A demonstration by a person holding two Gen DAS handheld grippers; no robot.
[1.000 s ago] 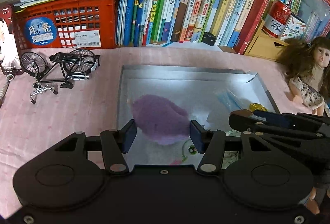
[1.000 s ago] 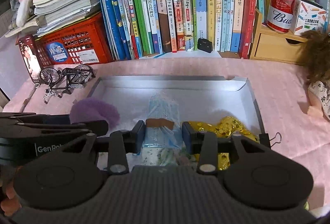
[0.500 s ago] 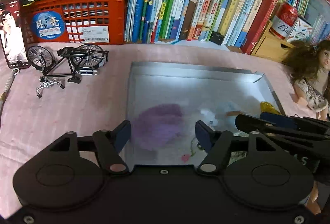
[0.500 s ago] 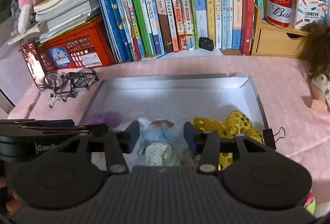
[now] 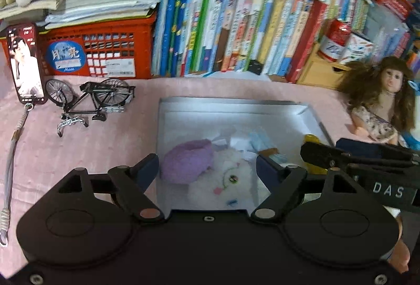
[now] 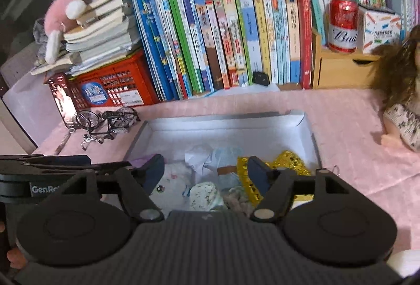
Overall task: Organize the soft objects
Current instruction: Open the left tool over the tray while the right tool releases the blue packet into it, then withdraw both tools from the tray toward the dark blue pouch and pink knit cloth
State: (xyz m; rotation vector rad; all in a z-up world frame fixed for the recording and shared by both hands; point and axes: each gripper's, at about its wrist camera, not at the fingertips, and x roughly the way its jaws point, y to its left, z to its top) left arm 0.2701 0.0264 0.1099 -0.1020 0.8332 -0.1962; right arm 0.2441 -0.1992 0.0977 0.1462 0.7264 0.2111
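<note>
Down in the near half of the grey box (image 5: 231,104), the purple plush (image 5: 187,164) lies beside a white one (image 5: 228,180). Both look light and squashy; pinch the bulk. Left gripper (image 5: 207,171) and right gripper (image 6: 206,173) are opening, empty.

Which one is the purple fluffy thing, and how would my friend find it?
Look at the grey box on the pink tablecloth, in front of the bookshelf. In its near left corner lies the purple fluffy thing, against a white plush toy. It is the only purple thing in the box.
</note>
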